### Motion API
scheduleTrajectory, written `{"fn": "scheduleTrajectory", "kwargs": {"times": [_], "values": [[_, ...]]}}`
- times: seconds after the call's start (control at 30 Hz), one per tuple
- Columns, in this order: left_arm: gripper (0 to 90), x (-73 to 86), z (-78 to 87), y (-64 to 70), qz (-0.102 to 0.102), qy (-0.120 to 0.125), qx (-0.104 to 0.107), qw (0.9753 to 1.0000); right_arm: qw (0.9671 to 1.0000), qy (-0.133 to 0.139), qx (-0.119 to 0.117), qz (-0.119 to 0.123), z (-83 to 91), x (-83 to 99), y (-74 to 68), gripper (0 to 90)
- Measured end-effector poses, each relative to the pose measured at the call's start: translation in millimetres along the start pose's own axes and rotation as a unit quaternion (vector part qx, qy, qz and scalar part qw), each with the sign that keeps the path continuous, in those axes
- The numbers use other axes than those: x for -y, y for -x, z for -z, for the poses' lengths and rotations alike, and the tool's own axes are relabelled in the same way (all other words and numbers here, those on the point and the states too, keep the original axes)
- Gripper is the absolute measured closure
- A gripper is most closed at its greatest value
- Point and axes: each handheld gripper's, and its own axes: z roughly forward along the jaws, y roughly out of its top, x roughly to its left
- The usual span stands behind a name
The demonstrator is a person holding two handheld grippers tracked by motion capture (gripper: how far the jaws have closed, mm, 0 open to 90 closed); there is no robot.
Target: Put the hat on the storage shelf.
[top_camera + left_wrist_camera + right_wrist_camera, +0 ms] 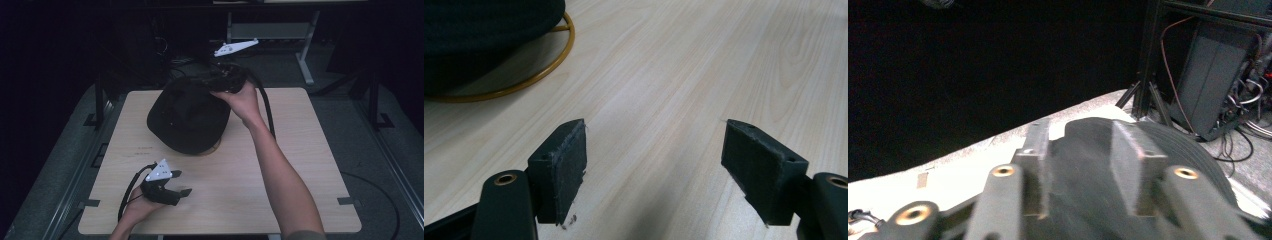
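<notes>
Pinching the black hat (187,117) by its edge with my right gripper (1080,170), jaws closed on it, my left gripper (654,165) wide open above the table (300,150), near the gold ring stand (549,65).

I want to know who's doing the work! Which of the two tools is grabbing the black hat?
The right tool, at the table's far side, pinches the black fabric hat; the left tool hangs open over bare wood.

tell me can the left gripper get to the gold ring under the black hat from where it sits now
Probably yes. The left gripper rests open on the table, with bare wood between it and the gold ring. The black hat, pinched by the right gripper, covers most of the ring, leaving its near edge exposed.
</notes>
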Motion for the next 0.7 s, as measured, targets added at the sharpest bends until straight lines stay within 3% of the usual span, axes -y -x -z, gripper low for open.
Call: {"fn": "scheduleTrajectory", "kwargs": {"times": [0.13, 0.3, 0.7], "values": [[25.4, -1.4, 0.1, -0.7, 0.003, 0.006, 0.002, 1.0, 0.9999, 0.01, 0.005, -0.007, 15.0, 7.2, 0.9, 55.1], [25.0, -1.1, 0.7, -3.9, 0.004, 0.004, -0.002, 1.0, 0.9996, 0.006, 0.025, -0.013, 38.6, 23.5, 4.8, 44.6], [23.3, -1.3, 1.2, -5.7, 0.016, 0.014, -0.002, 0.9998, 0.998, -0.005, 0.051, -0.036, 71.8, 59.4, 15.5, 32.3]]}}
